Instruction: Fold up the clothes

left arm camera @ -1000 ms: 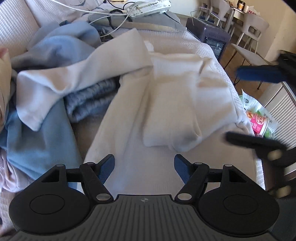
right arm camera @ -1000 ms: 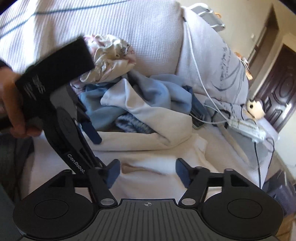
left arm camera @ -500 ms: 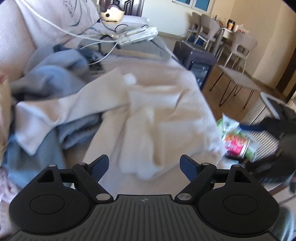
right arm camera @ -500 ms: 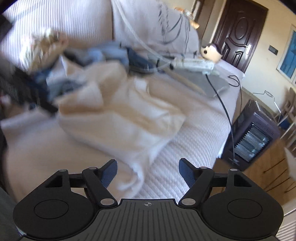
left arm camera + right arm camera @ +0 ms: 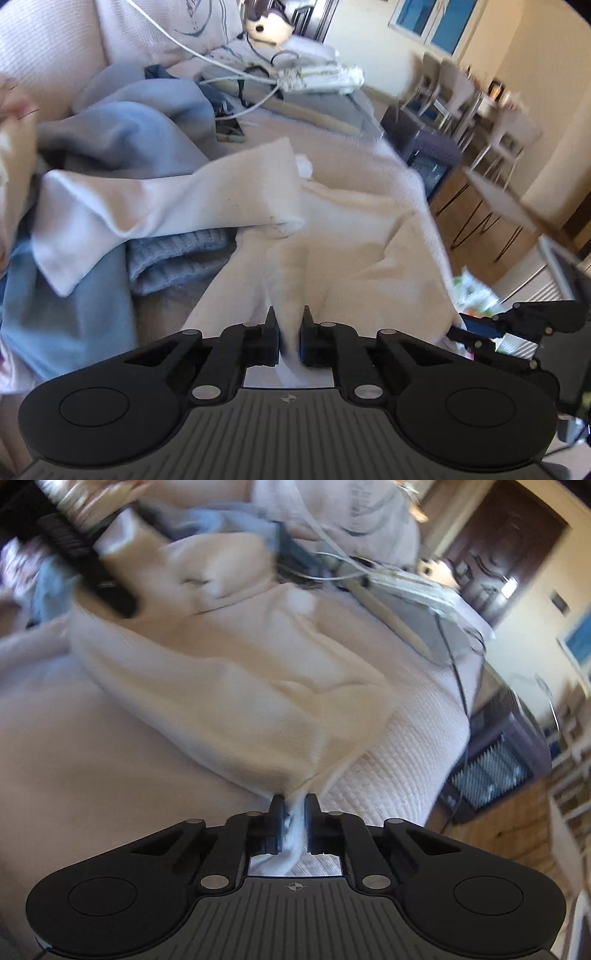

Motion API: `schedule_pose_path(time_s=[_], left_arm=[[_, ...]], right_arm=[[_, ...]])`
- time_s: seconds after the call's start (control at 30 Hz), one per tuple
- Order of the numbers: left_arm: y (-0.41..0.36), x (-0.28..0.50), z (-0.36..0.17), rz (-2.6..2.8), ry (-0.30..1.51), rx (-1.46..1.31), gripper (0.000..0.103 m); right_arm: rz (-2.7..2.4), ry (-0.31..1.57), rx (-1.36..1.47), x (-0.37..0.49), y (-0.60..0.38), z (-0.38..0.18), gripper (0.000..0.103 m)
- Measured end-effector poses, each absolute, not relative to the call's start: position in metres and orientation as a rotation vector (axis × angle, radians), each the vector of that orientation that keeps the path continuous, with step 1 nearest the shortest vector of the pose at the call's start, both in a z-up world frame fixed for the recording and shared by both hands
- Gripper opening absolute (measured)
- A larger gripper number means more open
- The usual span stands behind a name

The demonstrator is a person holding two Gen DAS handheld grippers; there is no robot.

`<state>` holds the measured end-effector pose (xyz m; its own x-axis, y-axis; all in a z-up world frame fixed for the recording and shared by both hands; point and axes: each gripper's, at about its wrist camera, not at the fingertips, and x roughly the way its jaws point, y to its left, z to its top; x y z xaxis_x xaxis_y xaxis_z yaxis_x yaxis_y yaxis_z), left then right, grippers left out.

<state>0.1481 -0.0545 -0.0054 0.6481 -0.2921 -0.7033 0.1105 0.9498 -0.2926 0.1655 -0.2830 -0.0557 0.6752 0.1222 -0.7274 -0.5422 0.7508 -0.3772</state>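
left claw: having just closed, is pinching a fold of the cream sweatshirt at lower centre of frame | right claw: having just closed, is pinching the sweatshirt's hem corner | sweatshirt: is lying across the white sofa cover, sleeve draping over the blue clothes at left.

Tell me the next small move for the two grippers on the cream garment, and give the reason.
Probably lift both together and draw them apart. The left gripper and right gripper have just closed, each pinching an edge of the cream garment, which lies rumpled on the sofa cover and needs spreading.
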Motion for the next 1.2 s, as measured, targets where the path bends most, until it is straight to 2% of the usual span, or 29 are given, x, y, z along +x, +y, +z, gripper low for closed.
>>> schedule_pose_path(time_s=[0.03,0.13,0.2,0.37,0.57,0.6,0.63,0.7,0.77,0.87,0.9,0.97,1.03,1.2], left_arm=[[-0.052,0.142,-0.004,-0.244,0.826,-0.250,0.011],[-0.056,0.129,-0.012,-0.269,0.830,-0.241,0.026],[-0.061,0.127,-0.028,-0.236,0.877,-0.202,0.026],[-0.061,0.114,-0.053,-0.203,0.960,-0.093,0.031],[-0.046,0.108,-0.041,-0.155,0.936,-0.058,0.032],[-0.043,0.106,-0.038,-0.152,0.928,-0.072,0.033],[-0.040,0.104,-0.033,-0.154,0.918,-0.088,0.035],[-0.034,0.099,-0.024,-0.158,0.898,-0.117,0.043],[-0.036,0.094,-0.016,-0.187,0.870,-0.116,0.050],[-0.049,0.087,-0.012,-0.298,0.881,-0.050,0.078],[-0.055,0.086,-0.013,-0.346,0.896,-0.017,0.078],[-0.069,0.087,-0.019,-0.395,0.909,0.069,0.078],[-0.081,0.089,-0.025,-0.416,0.902,0.146,0.078],[-0.084,0.108,-0.021,-0.387,0.864,0.146,0.078]], right_arm=[[0.386,0.746,-0.590,0.166,-0.289,-0.052,0.009],[0.319,0.768,-0.506,0.162,-0.312,-0.041,0.008],[0.187,0.809,-0.470,0.165,-0.332,-0.047,0.001],[0.071,0.879,-0.232,0.170,-0.393,-0.053,0.002],[0.230,0.792,-0.159,0.179,-0.373,-0.021,0.007],[0.258,0.772,-0.130,0.186,-0.368,-0.016,0.011],[0.279,0.752,-0.108,0.195,-0.362,-0.012,0.021],[0.304,0.719,-0.077,0.217,-0.348,-0.008,0.033],[0.314,0.712,-0.083,0.236,-0.332,-0.009,0.033],[0.309,0.734,-0.141,0.263,-0.312,-0.018,0.033],[0.303,0.749,-0.165,0.271,-0.305,-0.023,0.033],[0.291,0.789,-0.187,0.281,-0.299,-0.034,0.033],[0.278,0.826,-0.204,0.287,-0.297,-0.042,0.013],[0.236,0.796,-0.212,0.283,-0.315,-0.030,0.007]])
